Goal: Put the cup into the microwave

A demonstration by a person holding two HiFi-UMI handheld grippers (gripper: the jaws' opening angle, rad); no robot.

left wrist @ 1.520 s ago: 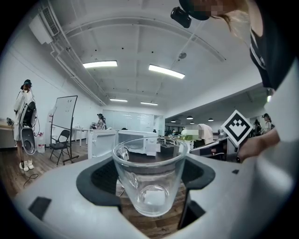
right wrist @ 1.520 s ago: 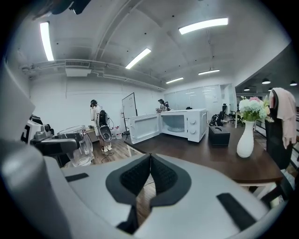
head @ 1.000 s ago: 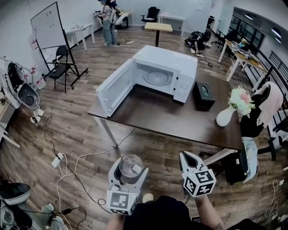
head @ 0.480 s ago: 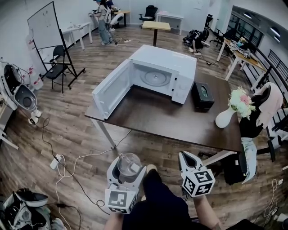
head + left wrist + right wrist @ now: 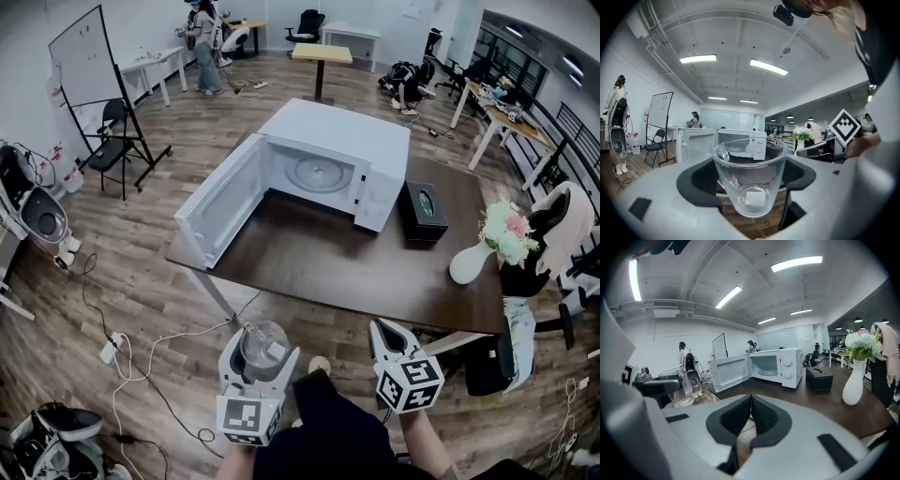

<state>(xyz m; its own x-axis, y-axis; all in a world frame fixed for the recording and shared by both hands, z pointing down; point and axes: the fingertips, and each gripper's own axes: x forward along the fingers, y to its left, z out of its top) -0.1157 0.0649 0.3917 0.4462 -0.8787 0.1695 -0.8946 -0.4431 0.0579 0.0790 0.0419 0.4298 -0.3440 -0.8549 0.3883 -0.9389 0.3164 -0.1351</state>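
A clear glass cup stands upright between the jaws of my left gripper, which is shut on it; it also shows in the right gripper view as the cup. I hold it low, in front of the table's near edge, over the floor. My right gripper is beside it to the right, shut and empty. The white microwave sits on the far side of the dark table, its door swung open to the left and the glass turntable visible inside.
On the table's right side stand a black tissue box and a white vase with flowers. Cables trail over the wooden floor at the left. A whiteboard and a folding chair stand far left. People are at the room's far end.
The table and microwave have drawn nearer and lower in the head view as I walked toward them. Both grippers keep their place and grip; the cup stays held.
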